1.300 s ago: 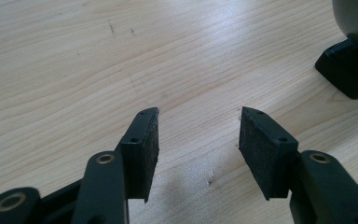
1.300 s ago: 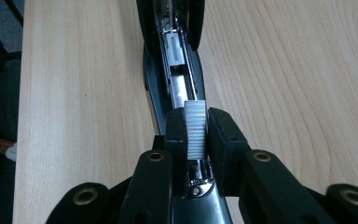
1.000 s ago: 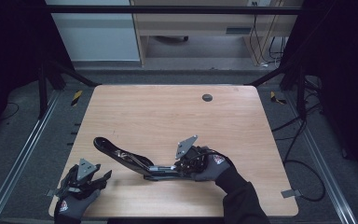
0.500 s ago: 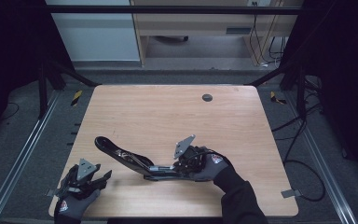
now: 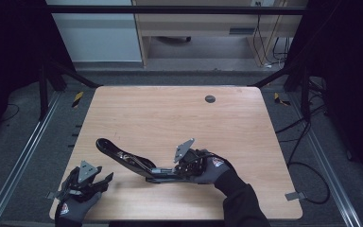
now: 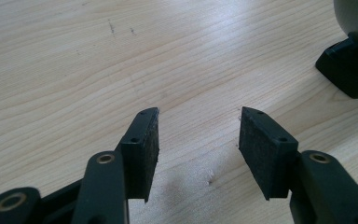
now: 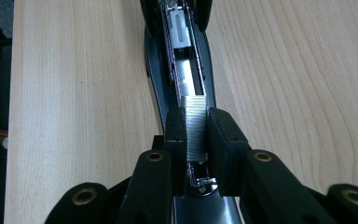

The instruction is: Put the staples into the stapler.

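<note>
A black stapler (image 5: 123, 156) lies swung open on the wooden table (image 5: 170, 113), with its metal staple channel (image 7: 186, 70) facing up. My right gripper (image 5: 166, 171) reaches in from the right and is shut on a strip of silver staples (image 7: 196, 126), which sits low in the channel's near end. My left gripper (image 5: 105, 179) rests at the table's front left, open, with nothing between its pads (image 6: 142, 149). Bare wood lies under the left gripper (image 6: 198, 126). A dark end of the stapler (image 6: 349, 70) shows at the upper right of the left gripper view.
A round dark grommet (image 5: 210, 99) is set in the table near its back edge. Metal rails (image 5: 23, 156) run along both sides of the table, and cables (image 5: 307, 156) trail on the floor at the right.
My right gripper has edged slightly left along the stapler with the staples in it. The left gripper and the stapler have stayed where they were.
</note>
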